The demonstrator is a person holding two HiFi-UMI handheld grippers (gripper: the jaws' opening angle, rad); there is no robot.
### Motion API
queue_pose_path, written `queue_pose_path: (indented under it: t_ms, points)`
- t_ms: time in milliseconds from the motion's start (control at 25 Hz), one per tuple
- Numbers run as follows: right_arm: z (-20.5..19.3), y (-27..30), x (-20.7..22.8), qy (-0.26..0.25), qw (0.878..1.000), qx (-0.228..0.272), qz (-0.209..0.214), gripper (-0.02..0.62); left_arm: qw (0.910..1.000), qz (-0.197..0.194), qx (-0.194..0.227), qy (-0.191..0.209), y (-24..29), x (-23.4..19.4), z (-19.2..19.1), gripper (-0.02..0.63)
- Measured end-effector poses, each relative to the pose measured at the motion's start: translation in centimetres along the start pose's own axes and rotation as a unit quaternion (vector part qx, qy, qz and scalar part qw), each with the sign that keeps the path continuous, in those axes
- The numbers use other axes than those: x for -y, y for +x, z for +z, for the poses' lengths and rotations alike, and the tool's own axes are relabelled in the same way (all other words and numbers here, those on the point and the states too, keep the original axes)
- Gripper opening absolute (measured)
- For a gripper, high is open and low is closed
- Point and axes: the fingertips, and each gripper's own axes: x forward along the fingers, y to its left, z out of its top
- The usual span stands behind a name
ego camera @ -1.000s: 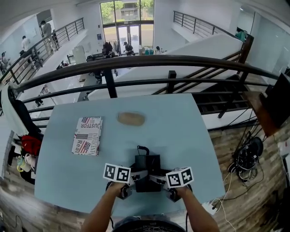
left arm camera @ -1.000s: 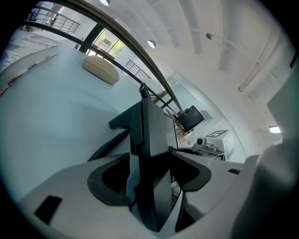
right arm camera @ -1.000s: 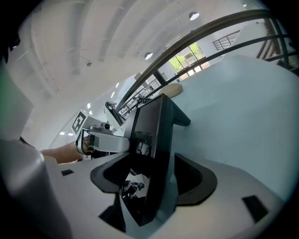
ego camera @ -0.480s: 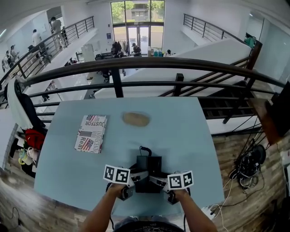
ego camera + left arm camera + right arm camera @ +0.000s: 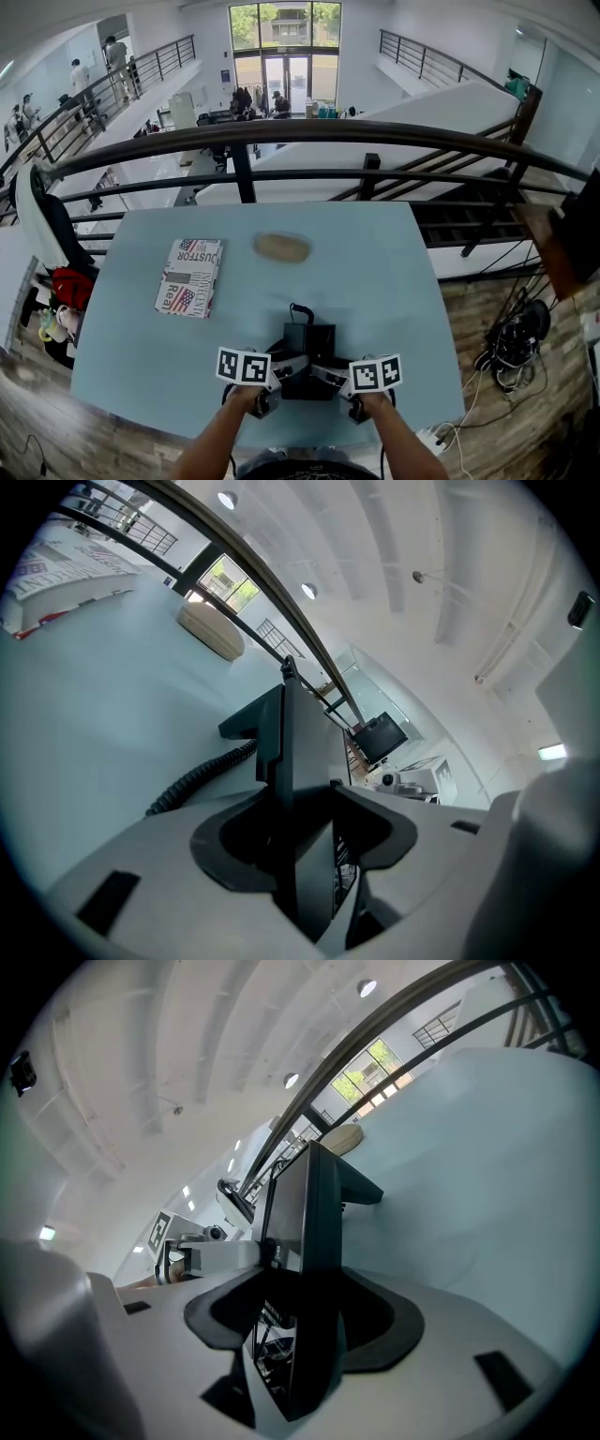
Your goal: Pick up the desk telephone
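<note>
A pale blue rectangular worktop (image 5: 394, 281) fills most of the head view. Toward its left side lies a flat printed book with a flag-patterned cover (image 5: 189, 277). The black desk telephone (image 5: 307, 342) stands on the worktop near the front edge, roughly centred. The left claw (image 5: 284, 367) and right claw (image 5: 330, 373) flank it — each is closing with one side edge of the telephone between its jaws, not yet clamped tight. A small tan oval object (image 5: 281, 247) rests farther back.
</note>
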Motion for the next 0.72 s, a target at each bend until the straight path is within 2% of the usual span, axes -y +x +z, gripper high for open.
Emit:
queue_pose_path:
  t_ms: [360, 720]
  points:
    - [1.4, -0.6, -0.7, -0.016, 1.000, 0.017, 0.002, 0.244, 0.9996, -0.007, 0.024, 0.012, -0.4, 1.0, 1.3, 0.207]
    - [5.4, -2.4, -2.9, -0.062, 0.997, 0.053, 0.003, 0.244, 0.9967, -0.013, 0.057, 0.057, -1.4, 3.8, 5.0, 0.206]
